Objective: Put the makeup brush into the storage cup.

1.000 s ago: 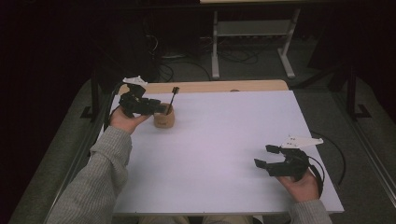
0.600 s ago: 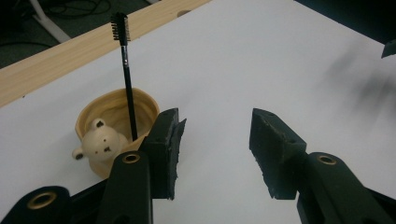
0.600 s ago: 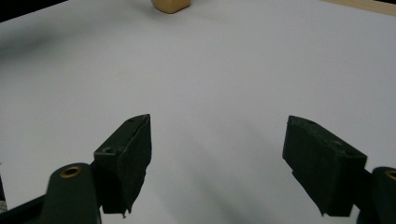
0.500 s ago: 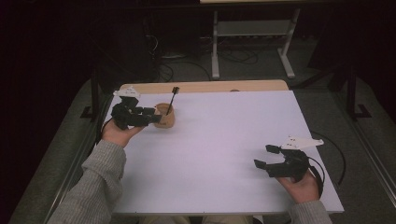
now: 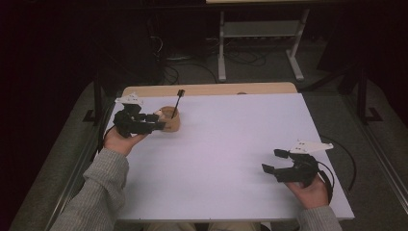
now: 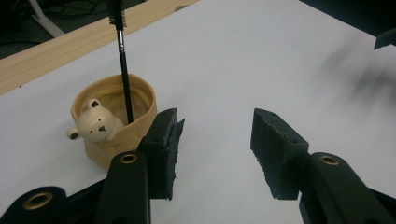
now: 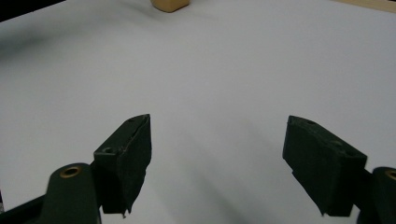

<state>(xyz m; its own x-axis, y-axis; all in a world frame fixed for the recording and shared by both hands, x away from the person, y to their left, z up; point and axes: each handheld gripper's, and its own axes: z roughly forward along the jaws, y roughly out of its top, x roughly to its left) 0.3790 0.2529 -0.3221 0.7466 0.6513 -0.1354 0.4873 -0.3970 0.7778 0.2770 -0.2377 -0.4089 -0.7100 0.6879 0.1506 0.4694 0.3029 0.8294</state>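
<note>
A tan cup point(image 5: 171, 121) with a small bear figure point(image 6: 95, 125) on its rim stands at the far left of the white tabletop point(image 5: 226, 139). A black brush point(image 5: 177, 101) leans upright in it. My left gripper point(image 5: 158, 123) lies level just left of the cup, jaws open and nothing between them. In the left gripper view the cup point(image 6: 112, 122) and brush point(image 6: 123, 70) sit just outside one jaw of the left gripper point(image 6: 215, 128). My right gripper point(image 5: 273, 160) rests open at the near right, and in the right gripper view the right gripper point(image 7: 217, 135) has bare table between its jaws.
A wooden strip point(image 5: 207, 89) runs along the table's far edge. Beyond it on the dark floor are a white metal stand point(image 5: 260, 33) and cables. The cup's base point(image 7: 170, 3) shows at the top of the right gripper view.
The left hand has come down from above the cup to its left side, toward the person. The right hand has not moved.
</note>
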